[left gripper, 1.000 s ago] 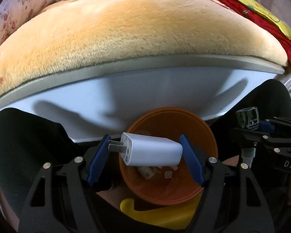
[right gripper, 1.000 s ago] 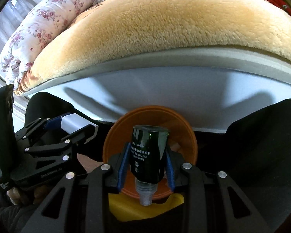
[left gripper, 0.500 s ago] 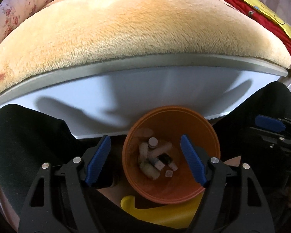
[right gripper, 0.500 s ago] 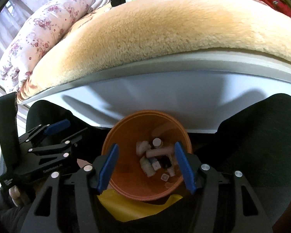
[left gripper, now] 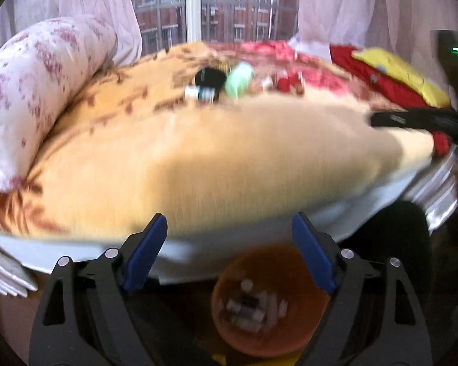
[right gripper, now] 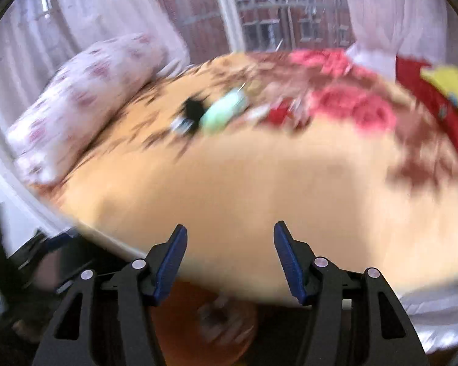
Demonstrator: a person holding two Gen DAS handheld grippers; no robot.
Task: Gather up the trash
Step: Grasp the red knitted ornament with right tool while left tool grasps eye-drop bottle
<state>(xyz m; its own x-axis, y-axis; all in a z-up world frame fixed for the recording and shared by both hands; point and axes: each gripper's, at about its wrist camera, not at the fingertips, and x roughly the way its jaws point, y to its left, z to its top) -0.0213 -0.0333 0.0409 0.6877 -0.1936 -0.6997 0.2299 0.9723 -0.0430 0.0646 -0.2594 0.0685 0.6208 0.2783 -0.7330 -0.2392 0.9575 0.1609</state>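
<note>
Left wrist view: left gripper (left gripper: 229, 244) jaws opening, empty, above the orange bin (left gripper: 271, 302); right gripper (right gripper: 229, 256) spread, empty. Remaining clutter (left gripper: 219, 84) near the bed's (left gripper: 198, 164) far edge must be reached next.

We look from both wrist cameras along the fingers, tilted down across the bed (left gripper: 229, 158). Both views share the orange bin (left gripper: 268, 305) below and the window (right gripper: 274, 9) beyond.

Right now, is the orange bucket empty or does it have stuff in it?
It has stuff in it. Small blurry pieces lie at the bottom of the orange bucket; what they are cannot be told.
</note>
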